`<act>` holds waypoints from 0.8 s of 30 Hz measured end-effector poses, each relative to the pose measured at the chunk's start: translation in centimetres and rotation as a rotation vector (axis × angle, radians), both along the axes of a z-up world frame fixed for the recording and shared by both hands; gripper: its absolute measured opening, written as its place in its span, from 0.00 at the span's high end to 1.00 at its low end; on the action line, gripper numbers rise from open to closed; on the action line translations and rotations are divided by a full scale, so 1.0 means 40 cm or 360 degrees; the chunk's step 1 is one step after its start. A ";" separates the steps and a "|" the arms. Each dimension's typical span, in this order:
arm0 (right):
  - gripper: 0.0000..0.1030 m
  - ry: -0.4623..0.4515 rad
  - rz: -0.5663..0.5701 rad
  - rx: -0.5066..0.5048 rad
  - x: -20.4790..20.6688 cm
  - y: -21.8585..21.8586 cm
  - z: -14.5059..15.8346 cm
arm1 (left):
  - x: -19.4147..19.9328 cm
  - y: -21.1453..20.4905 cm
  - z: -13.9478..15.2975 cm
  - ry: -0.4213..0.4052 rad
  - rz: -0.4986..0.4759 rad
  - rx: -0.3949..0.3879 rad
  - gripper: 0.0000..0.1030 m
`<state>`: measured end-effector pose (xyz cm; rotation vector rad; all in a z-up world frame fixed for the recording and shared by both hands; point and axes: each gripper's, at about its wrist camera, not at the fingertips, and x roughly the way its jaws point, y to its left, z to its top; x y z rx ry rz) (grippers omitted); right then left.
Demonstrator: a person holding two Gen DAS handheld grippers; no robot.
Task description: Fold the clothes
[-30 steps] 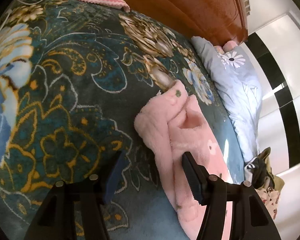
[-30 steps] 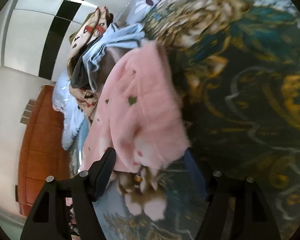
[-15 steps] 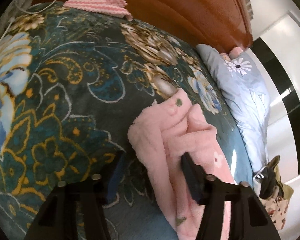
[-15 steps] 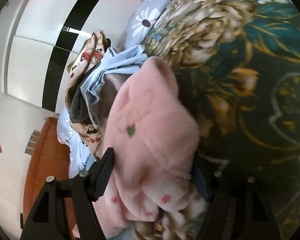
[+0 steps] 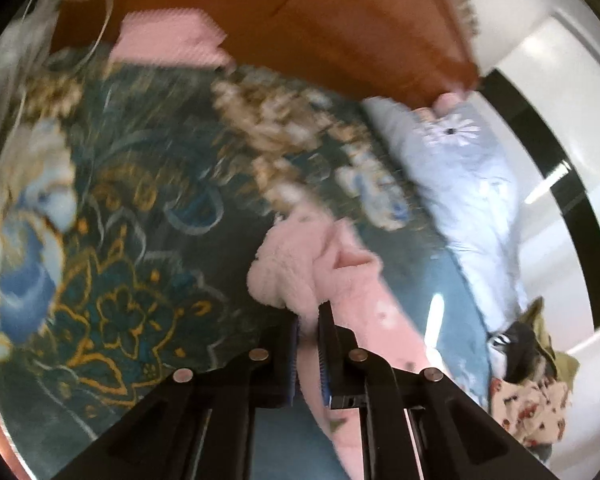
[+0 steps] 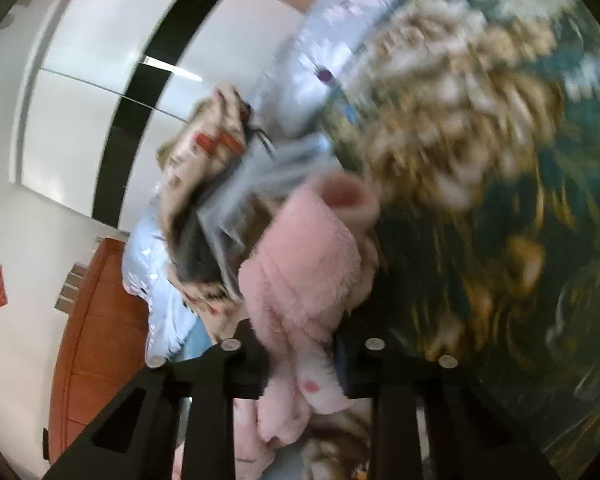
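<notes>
Watching both wrist views, my biggest worry is the whole pink fleece garment (image 5: 356, 288) sagging between my two grips: it is thick and floppy, and if I move the hands unevenly, I judge the bulk will twist and the fold will land crooked on the floral bed blanket (image 5: 148, 216). Next is the unsorted clothes pile (image 6: 220, 184) just beside the garment in the right view; a careless sweep could drag a light-blue piece along. Smallest risk is slipping: the left gripper (image 5: 309, 328) has its jaws nearly together, pinching only a fluffy edge, and plush pile like that can pull out under tension. The right gripper (image 6: 300, 344) has a bunched wad of fleece between its jaws, which are held fairly wide by the thickness; that hold looks fuller, though blur keeps me from judging how firm it is.

The garment itself is pale pink, shaggy, with small darker spots and a smoother inner lining showing at one open cuff (image 6: 344, 196). It lies partly on the blanket, rumpled, with its gripped ends raised.
</notes>
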<state>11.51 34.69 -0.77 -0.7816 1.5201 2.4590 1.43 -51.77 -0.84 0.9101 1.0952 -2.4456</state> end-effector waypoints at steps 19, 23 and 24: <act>0.76 -0.0226 -0.0109 0.0087 0.279 0.212 -0.099 | 0.403 0.091 -0.195 0.0144 0.0011 0.0486 0.91; 0.63 -0.0244 -0.0119 0.0077 0.290 0.214 -0.111 | 0.400 0.105 -0.183 0.0144 0.0012 0.0435 0.88; 0.62 -0.0252 -0.0117 0.0090 0.292 0.213 -0.103 | 0.399 0.111 -0.182 0.0140 0.0017 0.0421 0.88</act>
